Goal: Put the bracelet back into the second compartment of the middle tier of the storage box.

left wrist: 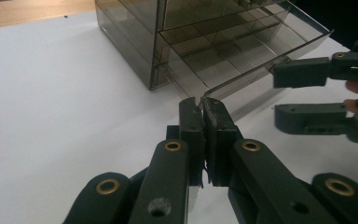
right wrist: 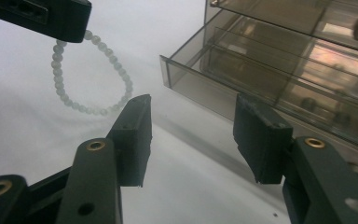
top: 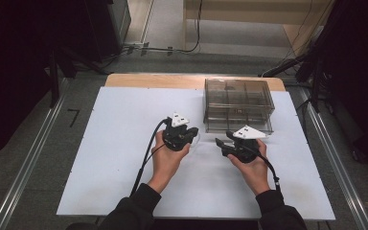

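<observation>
My left gripper (top: 191,135) is clamped tight on a pale bead bracelet (right wrist: 91,74). From my right gripper's camera the loop hangs free below those closed jaws, off to the upper left of my own. My right gripper (right wrist: 193,135) stands part open with nothing between its pads; the bracelet is beyond its left jaw and apart from it.

Just ahead of both grippers sits the smoked clear drawer box (top: 238,104) on the white worktop (top: 120,158), its bottom drawer (left wrist: 242,65) pulled out toward me. That drawer's front lip lies right past my left fingertips and to the right of my right gripper's jaws.

What worries me:
- The grip on the bracelet looks to be on a bead or two at the very tip. A quick swing toward the drawer could make the loop sway and slip out onto the worktop
- The hanging loop could catch on the drawer's front edge if I carry it across too low, and the beads would drag or the drawer would shift
- My two grippers are close together, so if the right one reaches for the loop it could knock the left jaws
- The drawer is see-through and divided, so I could misjudge which compartment I am over when I let go
</observation>
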The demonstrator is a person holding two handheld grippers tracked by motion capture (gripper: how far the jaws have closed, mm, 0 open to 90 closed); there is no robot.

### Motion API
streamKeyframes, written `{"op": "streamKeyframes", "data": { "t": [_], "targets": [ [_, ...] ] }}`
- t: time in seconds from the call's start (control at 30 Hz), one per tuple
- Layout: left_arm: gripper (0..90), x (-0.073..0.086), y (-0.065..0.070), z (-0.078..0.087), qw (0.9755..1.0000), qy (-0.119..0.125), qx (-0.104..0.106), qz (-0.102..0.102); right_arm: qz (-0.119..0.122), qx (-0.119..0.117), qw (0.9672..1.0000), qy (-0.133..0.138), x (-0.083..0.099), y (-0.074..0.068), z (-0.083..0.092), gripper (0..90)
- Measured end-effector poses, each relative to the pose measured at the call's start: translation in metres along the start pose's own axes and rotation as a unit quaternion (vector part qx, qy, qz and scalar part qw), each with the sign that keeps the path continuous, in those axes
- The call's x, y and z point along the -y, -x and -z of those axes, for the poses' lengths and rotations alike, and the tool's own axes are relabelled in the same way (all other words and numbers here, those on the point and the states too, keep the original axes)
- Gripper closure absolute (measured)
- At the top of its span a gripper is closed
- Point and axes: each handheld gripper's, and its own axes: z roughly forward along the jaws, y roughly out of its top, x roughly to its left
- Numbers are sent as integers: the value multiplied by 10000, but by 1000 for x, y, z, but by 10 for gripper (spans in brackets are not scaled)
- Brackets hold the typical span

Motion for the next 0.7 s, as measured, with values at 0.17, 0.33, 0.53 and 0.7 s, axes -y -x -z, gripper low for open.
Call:
{"op": "streamKeyframes", "data": {
  "t": [0.17,0.33,0.53,0.7],
  "targets": [
    [876,-2,3,-2,10000,-2,38,-19,32,-57,10000,-50,-1,-4,-8,488],
    [876,-4,6,-5,10000,10,86,-11,24,-78,10000,-46,-3,-6,-11,526],
    [876,-5,8,-9,9999,-17,114,-16,52,-158,9998,-80,-4,-9,-15,561],
    [876,-7,11,-11,9999,-34,159,-28,91,-233,9996,-96,-6,-14,-21,604]
  ]
}}
